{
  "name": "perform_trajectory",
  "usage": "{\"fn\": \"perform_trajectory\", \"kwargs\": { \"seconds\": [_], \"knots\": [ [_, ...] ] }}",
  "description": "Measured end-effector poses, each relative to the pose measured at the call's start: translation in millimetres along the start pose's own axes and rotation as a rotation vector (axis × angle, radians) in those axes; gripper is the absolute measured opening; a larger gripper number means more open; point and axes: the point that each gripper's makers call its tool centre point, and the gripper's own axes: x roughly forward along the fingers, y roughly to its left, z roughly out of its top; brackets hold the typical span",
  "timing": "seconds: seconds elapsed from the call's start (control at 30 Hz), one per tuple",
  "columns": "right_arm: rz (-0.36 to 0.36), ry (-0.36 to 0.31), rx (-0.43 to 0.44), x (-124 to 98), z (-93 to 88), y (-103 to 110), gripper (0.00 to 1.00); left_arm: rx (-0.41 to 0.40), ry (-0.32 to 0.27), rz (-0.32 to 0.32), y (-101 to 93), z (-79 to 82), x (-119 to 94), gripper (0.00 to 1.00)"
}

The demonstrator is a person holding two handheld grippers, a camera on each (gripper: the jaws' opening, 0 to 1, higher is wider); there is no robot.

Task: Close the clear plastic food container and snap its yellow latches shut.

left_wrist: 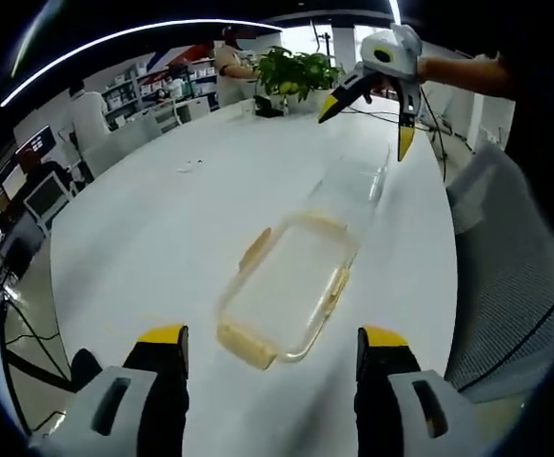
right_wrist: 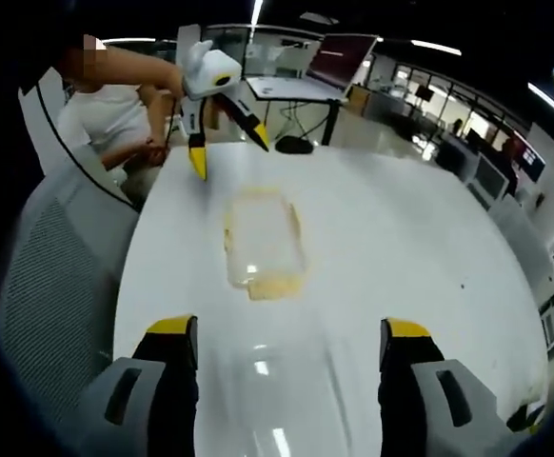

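Hovering over an unlatched container

Left gripper (left_wrist: 271,347) and right gripper (right_wrist: 290,341): jaws spread wide, gripping nothing, raised above white table (left_wrist: 163,219). Between them, lying flat on table: clear plastic food container (left_wrist: 286,290), yellow latches (left_wrist: 254,249) flipped outward, clear lid (left_wrist: 348,186) lying just beyond.

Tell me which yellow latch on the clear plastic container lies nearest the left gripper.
The yellow latch on the container's short end facing the left gripper; the side latches sit farther back.

No text, label or number is legible anywhere.
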Motion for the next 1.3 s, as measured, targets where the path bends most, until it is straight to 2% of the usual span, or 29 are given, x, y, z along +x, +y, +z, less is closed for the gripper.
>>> {"fn": "perform_trajectory", "kwargs": {
  "seconds": [0.23, 0.6, 0.83, 1.0, 1.3],
  "knots": [
    [0.030, 0.023, -0.018, 17, 1.1, -4, 0.71, 0.021, 0.034, -0.026, 8.0, -6.0, 8, 0.62],
    [0.101, 0.046, -0.034, 45, 0.2, 3, 0.61, 0.119, 0.098, -0.088, 16.1, -13.4, 22, 0.53],
    [0.130, 0.065, -0.052, 63, -0.7, 7, 0.57, 0.210, 0.164, -0.147, 16.0, -24.4, 30, 0.49],
    [0.154, 0.085, -0.064, 75, -3.6, 11, 0.54, 0.245, 0.198, -0.175, 15.5, -31.9, 35, 0.46],
    [0.190, 0.118, -0.089, 95, -7.8, 16, 0.47, 0.310, 0.230, -0.219, 13.9, -36.9, 42, 0.41]
  ]
}}
